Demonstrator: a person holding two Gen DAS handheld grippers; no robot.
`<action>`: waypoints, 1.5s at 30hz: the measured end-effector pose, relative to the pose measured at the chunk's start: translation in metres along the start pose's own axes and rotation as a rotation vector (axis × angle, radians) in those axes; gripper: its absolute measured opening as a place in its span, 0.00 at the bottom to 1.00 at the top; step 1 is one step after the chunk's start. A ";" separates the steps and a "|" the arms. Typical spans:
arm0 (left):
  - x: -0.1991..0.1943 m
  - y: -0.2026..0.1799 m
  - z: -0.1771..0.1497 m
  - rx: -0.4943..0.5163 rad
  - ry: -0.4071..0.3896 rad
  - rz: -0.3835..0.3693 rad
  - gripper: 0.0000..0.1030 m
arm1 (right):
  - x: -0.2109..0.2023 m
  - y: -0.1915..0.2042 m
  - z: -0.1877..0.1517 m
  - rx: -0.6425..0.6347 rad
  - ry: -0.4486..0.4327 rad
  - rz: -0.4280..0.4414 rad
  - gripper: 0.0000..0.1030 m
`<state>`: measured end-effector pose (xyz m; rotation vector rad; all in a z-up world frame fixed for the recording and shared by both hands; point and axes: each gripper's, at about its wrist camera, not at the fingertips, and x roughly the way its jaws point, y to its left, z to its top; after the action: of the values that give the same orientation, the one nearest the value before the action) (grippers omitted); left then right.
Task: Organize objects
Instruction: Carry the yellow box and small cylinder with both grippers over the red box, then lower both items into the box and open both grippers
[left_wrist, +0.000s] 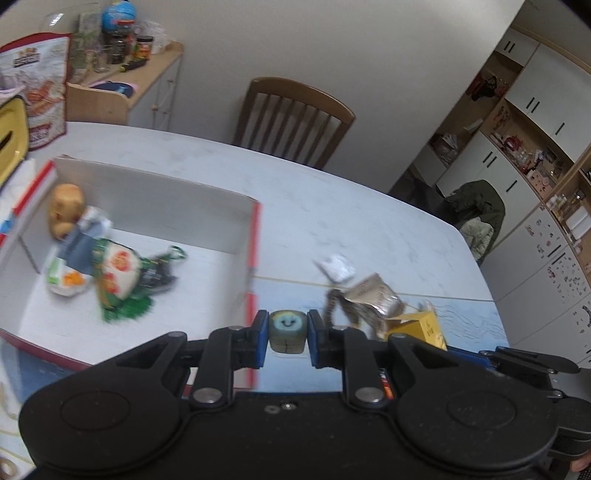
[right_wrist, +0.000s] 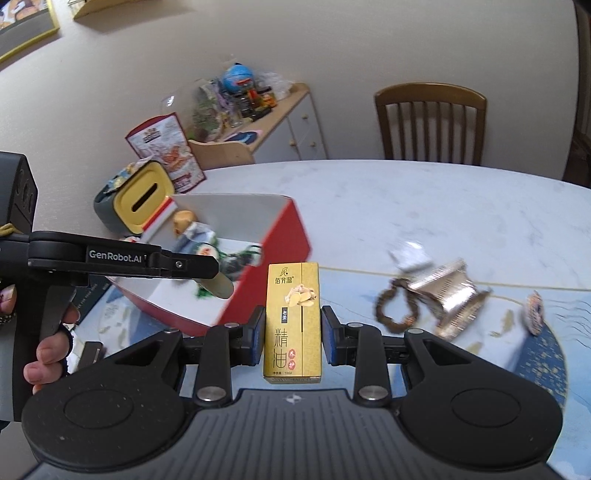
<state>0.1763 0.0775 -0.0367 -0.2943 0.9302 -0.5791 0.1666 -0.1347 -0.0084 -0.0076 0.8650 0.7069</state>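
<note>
My left gripper (left_wrist: 287, 332) is shut on a small grey-green cube with a blue smiley face (left_wrist: 287, 326), held above the table just right of the red box (left_wrist: 255, 236). My right gripper (right_wrist: 293, 328) is shut on an upright yellow carton with Chinese print (right_wrist: 293, 321); the same yellow carton (left_wrist: 421, 326) shows at the right of the left wrist view. The left gripper (right_wrist: 221, 282) also shows in the right wrist view, over the red box (right_wrist: 291, 236). Inside the red box lie a plush figure (left_wrist: 66, 208), packets and a green-edged pouch (left_wrist: 118, 273).
On the table lie a bead bracelet (right_wrist: 395, 306), a silver foil packet (right_wrist: 450, 295), a white wrapper (right_wrist: 410, 254) and a small round trinket (right_wrist: 535, 312). A yellow-lidded container (right_wrist: 144, 197) and a printed bag (right_wrist: 166, 151) stand behind the box. A wooden chair (right_wrist: 430, 122) is at the far side.
</note>
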 end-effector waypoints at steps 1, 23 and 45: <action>-0.003 0.007 0.001 0.000 -0.002 0.005 0.18 | 0.004 0.007 0.002 -0.004 0.001 0.004 0.29; 0.012 0.117 0.053 0.019 0.001 0.103 0.18 | 0.135 0.108 0.037 -0.115 0.107 -0.037 0.29; 0.098 0.149 0.093 0.069 0.073 0.156 0.18 | 0.243 0.124 0.029 -0.176 0.283 -0.174 0.29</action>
<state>0.3481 0.1407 -0.1201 -0.1381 0.9921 -0.4799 0.2225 0.1070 -0.1253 -0.3436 1.0555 0.6248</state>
